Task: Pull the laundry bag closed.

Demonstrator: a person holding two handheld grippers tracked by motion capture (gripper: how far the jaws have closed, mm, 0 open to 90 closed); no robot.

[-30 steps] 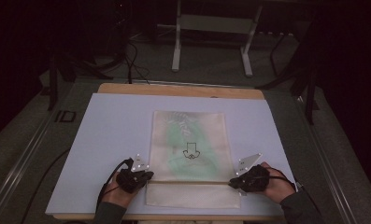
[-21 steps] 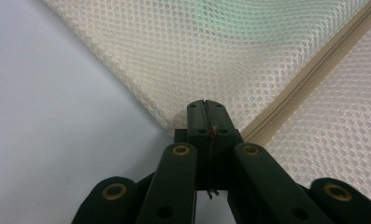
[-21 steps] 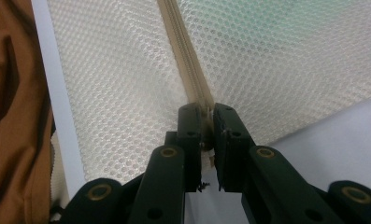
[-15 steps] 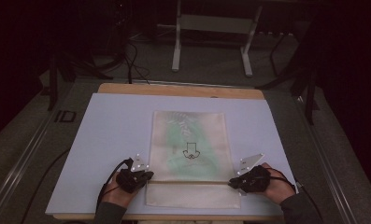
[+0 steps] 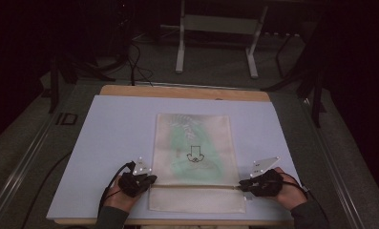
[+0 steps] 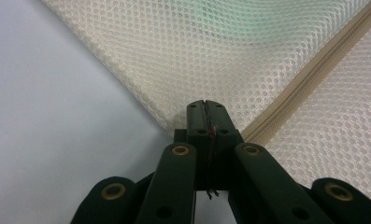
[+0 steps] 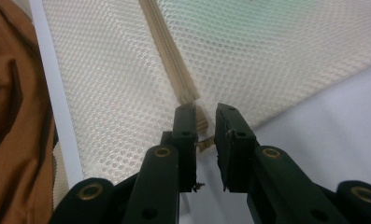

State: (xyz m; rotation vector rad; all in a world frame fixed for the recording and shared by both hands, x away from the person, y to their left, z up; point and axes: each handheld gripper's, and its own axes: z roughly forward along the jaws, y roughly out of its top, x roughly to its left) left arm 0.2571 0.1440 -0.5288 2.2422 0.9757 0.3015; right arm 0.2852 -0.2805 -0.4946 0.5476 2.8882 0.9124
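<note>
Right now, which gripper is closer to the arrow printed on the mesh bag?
Left. The left gripper sits nearer the arrow; the right gripper sits farther, at the mesh bag opposite edge.

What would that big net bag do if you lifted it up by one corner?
The mesh zipper bag would probably go floppy and droop: it lies flat as thin netting, with soft ripples in the left gripper view. It likely weighs little, since the green thing inside shows through without bulging. The left gripper pinches its edge shut; the right gripper's jaws have just been opening.
</note>
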